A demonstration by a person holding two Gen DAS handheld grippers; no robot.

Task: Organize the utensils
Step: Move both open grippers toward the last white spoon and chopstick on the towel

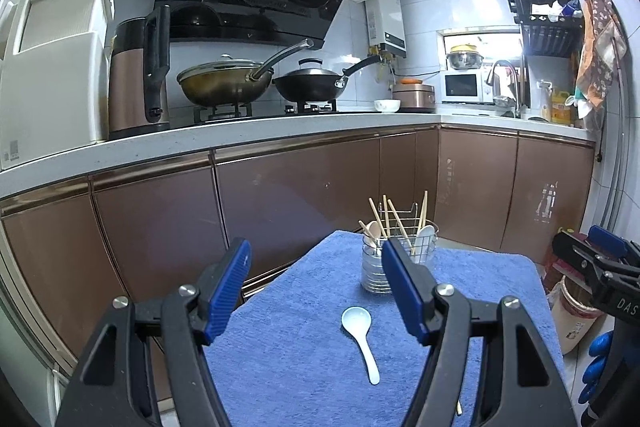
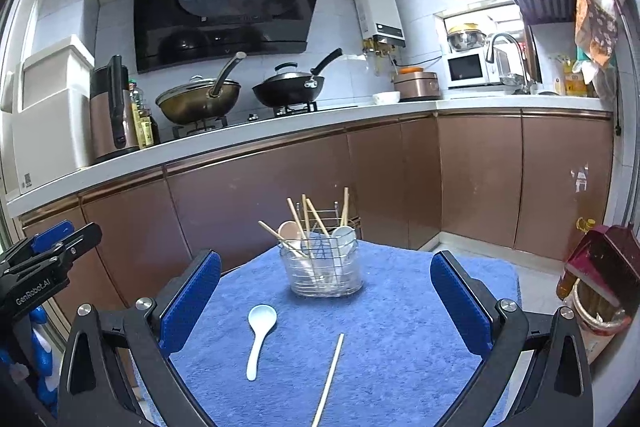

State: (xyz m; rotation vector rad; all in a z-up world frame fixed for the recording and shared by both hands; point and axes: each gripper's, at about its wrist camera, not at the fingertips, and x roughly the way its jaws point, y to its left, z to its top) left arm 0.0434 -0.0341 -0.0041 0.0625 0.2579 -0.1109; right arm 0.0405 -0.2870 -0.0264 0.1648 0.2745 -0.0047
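On the towel [image 2: 400, 347] lie a spoon [image 2: 258, 335] and chopstick [image 2: 329, 379], near the holder [image 2: 326, 273]. Spoon looks smooth, slippery, breakable: grasp mid-handle. Both grippers, left [image 1: 316, 291] and right [image 2: 326, 303], stand with jaws released, empty.

The towel [image 2: 400, 327] lies bare from 3 to 6 o'clock. The holder [image 2: 326, 273] blocks 12; the spoon [image 2: 259, 335] lies at 9, the chopstick [image 2: 329, 379] at 6.

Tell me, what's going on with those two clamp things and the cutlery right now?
Left tool open, empty. Right tool open, empty. White spoon and one chopstick loose on blue towel; utensil holder upright behind them. Nothing in the way.
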